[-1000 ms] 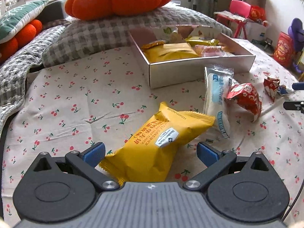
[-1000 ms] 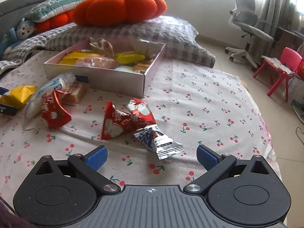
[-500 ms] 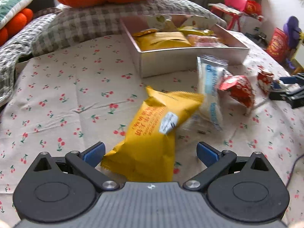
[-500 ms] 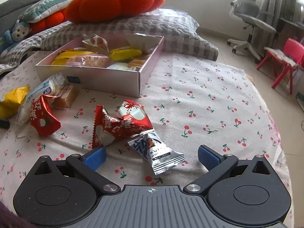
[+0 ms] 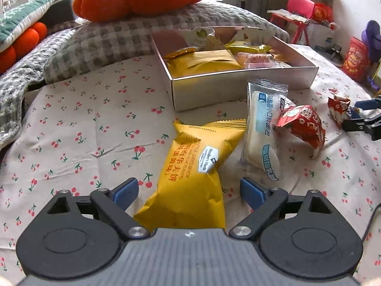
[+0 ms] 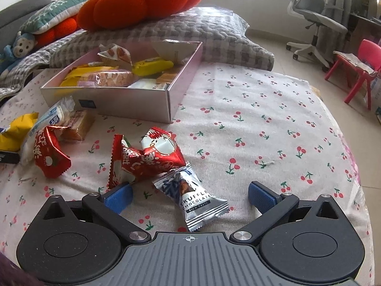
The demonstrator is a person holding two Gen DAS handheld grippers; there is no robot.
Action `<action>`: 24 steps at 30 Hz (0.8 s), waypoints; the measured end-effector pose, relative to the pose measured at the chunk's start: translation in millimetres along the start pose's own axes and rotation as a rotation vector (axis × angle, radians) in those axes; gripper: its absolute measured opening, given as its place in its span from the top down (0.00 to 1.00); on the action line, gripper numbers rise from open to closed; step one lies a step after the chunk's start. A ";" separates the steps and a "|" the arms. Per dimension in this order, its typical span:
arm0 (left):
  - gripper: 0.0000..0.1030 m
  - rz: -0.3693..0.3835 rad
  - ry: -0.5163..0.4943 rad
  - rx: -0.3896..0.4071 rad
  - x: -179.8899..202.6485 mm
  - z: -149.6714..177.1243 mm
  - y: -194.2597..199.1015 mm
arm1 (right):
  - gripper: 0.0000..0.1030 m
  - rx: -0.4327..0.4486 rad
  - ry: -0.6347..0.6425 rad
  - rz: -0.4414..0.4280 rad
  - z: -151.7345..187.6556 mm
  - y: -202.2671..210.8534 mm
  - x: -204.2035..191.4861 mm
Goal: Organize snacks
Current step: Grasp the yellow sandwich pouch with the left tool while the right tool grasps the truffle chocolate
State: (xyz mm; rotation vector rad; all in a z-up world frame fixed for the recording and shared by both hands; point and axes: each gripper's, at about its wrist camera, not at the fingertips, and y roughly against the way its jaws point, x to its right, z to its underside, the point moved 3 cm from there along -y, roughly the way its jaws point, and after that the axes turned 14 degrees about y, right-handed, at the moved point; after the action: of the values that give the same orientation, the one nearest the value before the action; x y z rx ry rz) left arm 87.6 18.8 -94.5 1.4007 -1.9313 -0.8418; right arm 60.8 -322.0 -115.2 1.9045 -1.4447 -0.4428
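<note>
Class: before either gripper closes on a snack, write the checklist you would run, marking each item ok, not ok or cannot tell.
1. Yellow foil snack packet lies between the left gripper jaws, which have just been closing: ok.
2. Pads pressing the packet: not ok, gaps show on both sides.
3. Silver truffle chocolate wrapper sits between the open right gripper jaws: ok.
4. Red foil snack bag clear of the right gripper's near pad: not ok, its corner overlaps it.
5. Silver cardboard box has free space: cannot tell.
</note>
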 end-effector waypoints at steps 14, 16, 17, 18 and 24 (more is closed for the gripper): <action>0.42 0.021 0.050 -0.008 3.1 2.3 5.3 | 0.17 -0.004 0.051 -0.040 -0.3 10.9 -7.4; 0.46 0.017 0.055 -0.014 3.7 2.2 6.1 | 0.24 0.003 0.063 -0.051 -0.8 13.3 -9.9; 0.49 0.013 0.061 -0.017 3.9 2.1 6.6 | 0.30 0.006 0.068 -0.057 -1.2 14.4 -11.0; 0.50 0.010 0.068 -0.020 3.9 2.1 7.0 | 0.33 0.009 0.071 -0.061 -1.8 15.1 -11.9; 0.53 -0.003 0.103 -0.030 4.8 5.4 10.9 | 0.61 0.016 0.091 -0.080 -4.0 18.6 -18.9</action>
State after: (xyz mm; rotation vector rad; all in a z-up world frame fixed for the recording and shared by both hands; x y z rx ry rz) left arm 75.9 17.6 -88.8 1.4016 -1.8327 -0.7814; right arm 44.2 -305.5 -102.0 1.9751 -1.3203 -0.3774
